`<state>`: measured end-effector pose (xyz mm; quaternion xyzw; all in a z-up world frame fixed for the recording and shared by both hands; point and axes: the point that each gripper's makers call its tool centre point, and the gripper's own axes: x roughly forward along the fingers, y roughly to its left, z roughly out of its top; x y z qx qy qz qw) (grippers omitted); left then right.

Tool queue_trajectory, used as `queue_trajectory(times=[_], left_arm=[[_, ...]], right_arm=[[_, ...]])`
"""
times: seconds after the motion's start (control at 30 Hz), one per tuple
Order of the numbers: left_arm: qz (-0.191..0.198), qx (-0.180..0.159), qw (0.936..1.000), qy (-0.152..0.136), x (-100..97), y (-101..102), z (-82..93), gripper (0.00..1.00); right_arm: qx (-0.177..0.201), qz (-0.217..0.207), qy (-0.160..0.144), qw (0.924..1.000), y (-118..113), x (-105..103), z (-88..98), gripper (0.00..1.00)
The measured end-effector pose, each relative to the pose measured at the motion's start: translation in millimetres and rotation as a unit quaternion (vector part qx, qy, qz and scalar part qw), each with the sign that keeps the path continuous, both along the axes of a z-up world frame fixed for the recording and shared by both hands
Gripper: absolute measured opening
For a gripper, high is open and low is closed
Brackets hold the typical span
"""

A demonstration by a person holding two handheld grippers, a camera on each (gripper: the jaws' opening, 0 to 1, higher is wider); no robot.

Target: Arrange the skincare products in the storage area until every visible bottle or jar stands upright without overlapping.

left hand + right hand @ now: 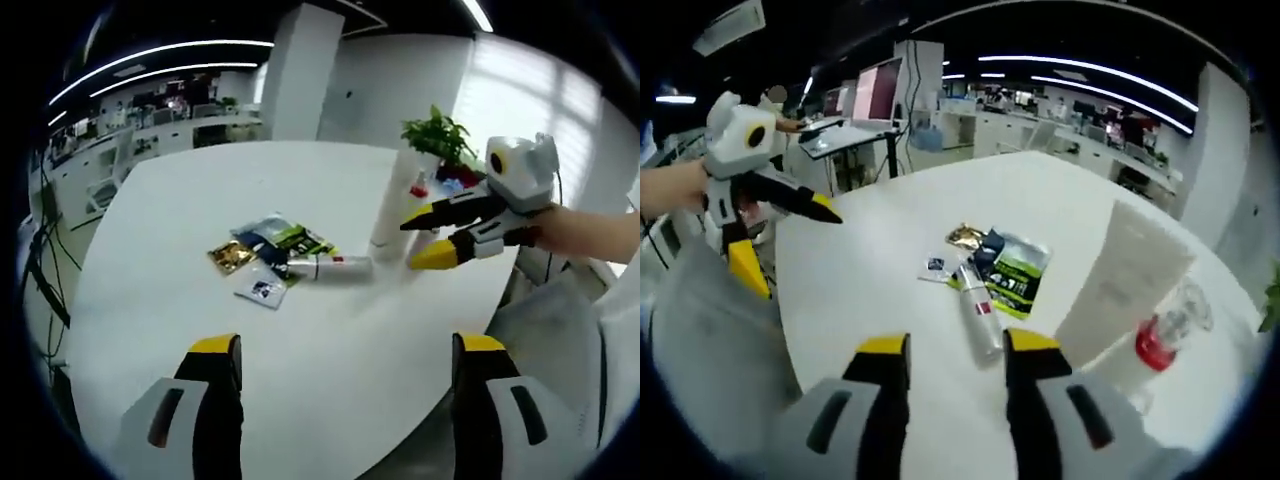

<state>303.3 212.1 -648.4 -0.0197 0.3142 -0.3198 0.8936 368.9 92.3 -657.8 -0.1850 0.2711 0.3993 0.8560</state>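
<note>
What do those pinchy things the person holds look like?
Each tool has two black jaws with bright yellow tips. The left tool and the right tool both have pale grey shells with dark slots lower down. Their bodies are white, and a thin dark cable hangs behind the right one.

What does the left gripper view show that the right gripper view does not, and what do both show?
Left gripper view alone: a green plant behind the white tube. Right gripper view alone: a monitor on a desk. Both: the table, the lying bottle, the upright white tube, the sachets, and the other hand-held gripper.
</note>
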Motion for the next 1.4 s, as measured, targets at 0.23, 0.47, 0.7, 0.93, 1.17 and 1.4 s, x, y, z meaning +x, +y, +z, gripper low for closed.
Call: queue_trajectory(times=[0.23, 0.47, 0.7, 0.93, 1.17, 1.4], left_arm=[[0.001, -0.006, 1.0, 0.006, 2.0, 2.6, -5.2, 0.83], [0.001, -0.005, 0.9999, 0.014, 3.0, 5.6, -9.3, 0.83], [0.003, -0.004, 0.9998, 0.021, 6.9, 9.8, -15.5, 0.83], [0.004, -0.007, 0.9997, 0.023, 12.8, 8.9, -18.0, 0.83], [0.003, -0.011, 0.9994, 0.031, 13.1, 8.2, -23.8, 0.83], [0.004, -0.007, 0.9993, 0.037, 12.8, 10.5, -28.0, 0.83]], right_arm=[[-0.039, 0.006, 0.007, 0.9992, 13.5, 17.7, -20.4, 0.35], [-0.065, 0.005, 0.004, 0.9978, 27.1, 37.1, -38.1, 0.33], [-0.094, -0.003, 0.01, 0.9955, 30.8, 53.9, -55.7, 0.31], [-0.113, -0.007, 0.019, 0.9933, 36.4, 63.5, -68.1, 0.28], [-0.128, -0.013, 0.044, 0.9907, 36.4, 69.7, -84.1, 0.27], [-0.127, -0.018, 0.057, 0.9901, 38.2, 72.7, -91.1, 0.29]])
